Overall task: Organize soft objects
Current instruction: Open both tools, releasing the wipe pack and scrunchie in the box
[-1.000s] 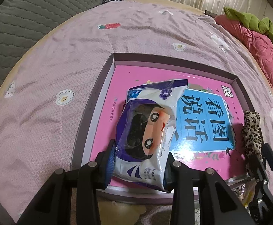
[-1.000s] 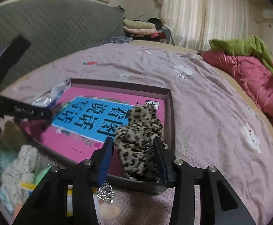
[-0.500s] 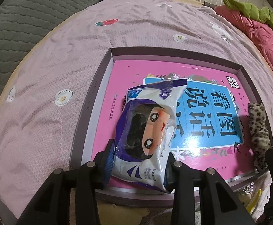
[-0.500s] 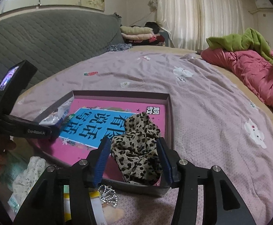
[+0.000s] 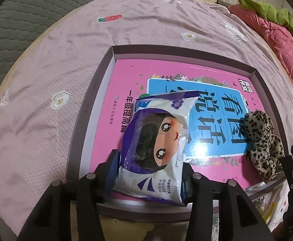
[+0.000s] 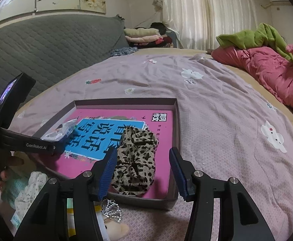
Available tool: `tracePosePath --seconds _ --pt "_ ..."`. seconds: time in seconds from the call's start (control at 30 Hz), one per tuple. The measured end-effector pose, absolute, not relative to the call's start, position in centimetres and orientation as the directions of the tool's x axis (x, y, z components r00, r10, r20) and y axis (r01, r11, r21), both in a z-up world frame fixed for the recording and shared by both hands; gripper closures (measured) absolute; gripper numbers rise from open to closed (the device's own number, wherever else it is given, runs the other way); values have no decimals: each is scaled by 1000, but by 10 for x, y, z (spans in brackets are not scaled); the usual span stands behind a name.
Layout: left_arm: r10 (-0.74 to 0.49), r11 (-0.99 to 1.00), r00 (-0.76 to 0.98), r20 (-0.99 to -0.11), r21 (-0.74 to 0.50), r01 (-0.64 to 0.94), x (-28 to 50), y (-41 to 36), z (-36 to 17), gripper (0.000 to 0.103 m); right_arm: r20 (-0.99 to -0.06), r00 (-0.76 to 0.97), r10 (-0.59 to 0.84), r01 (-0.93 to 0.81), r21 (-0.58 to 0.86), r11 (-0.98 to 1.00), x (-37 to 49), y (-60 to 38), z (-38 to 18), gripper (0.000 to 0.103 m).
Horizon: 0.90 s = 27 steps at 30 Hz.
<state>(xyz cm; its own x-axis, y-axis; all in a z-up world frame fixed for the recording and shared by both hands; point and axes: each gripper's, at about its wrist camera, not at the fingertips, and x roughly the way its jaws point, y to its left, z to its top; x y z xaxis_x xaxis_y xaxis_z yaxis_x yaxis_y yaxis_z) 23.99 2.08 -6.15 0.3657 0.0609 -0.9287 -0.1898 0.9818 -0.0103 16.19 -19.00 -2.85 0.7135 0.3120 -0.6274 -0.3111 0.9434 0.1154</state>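
Left wrist, wipes pack (image 5: 158,150) lengthwise, pointing away

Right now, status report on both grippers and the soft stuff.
Left gripper jaws opening around tissue pack. Right gripper open, leopard cloth released in tray. Nothing in the way.
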Motion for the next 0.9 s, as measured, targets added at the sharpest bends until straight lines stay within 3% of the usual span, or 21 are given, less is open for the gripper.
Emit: tracePosePath --seconds 0.7,0.9 --pt "-32 987 397 -917 -92 -134 231 17 -49 47 -632 713 305 -300 119 947 162 -192 -32 47" --pt "-29 986 405 -914 -92 -139 230 20 -45 47 -630 714 307 -301 121 946 162 -191 -32 41"
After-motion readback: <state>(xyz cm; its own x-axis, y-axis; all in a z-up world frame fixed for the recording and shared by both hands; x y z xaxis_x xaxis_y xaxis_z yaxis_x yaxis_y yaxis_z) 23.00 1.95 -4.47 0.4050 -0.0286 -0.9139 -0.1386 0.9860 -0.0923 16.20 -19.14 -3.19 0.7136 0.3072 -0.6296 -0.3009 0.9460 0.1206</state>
